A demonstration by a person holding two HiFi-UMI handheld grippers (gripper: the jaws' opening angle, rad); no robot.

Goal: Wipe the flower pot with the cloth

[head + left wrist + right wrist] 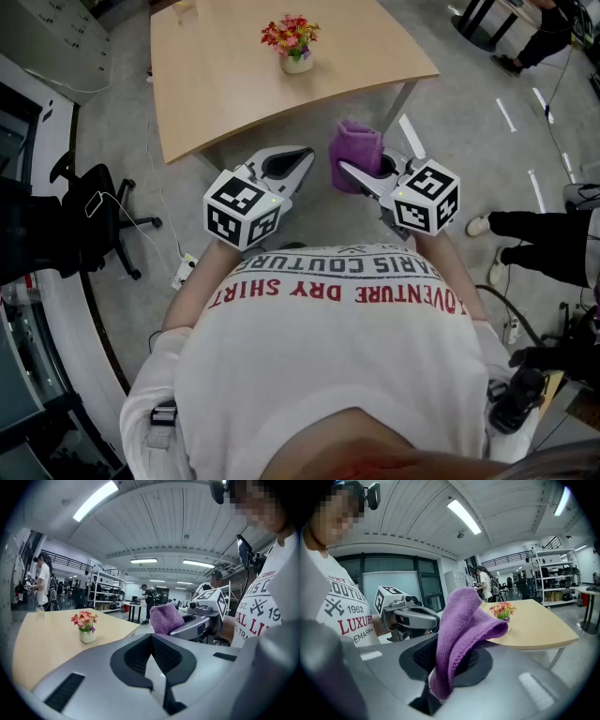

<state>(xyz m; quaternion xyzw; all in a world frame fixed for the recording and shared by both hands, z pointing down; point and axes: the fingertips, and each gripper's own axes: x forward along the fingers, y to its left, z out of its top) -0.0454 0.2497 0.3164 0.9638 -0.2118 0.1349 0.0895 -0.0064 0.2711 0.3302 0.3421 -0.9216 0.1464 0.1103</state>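
Currently both grippers are held short of the table's near edge, over the floor, side by side in front of the person's white printed shirt (337, 366).

Left gripper (292, 161): fingers pressed together, nothing between them. It sits off the near edge of the table (216, 84), toward that edge's middle, nose tilted slightly downward.

Right gripper (349, 172): fingers clamped on 1 purple cloth (356, 148). The cloth is pinched low down; its free part stands up out of the jaws and folds over toward the table. It hangs clear of the tabletop, just off the near edge.

Flower pot (297, 64): small, pale, upright on the light wooden tabletop, well back from the near edge and well apart from both grippers. It holds a bunch of red, pink and yellow flowers (291, 35). Cloth and pot are not touching.

1 black office chair (98, 220) stands on the floor off the table's left side. Other people are visible far behind the table.
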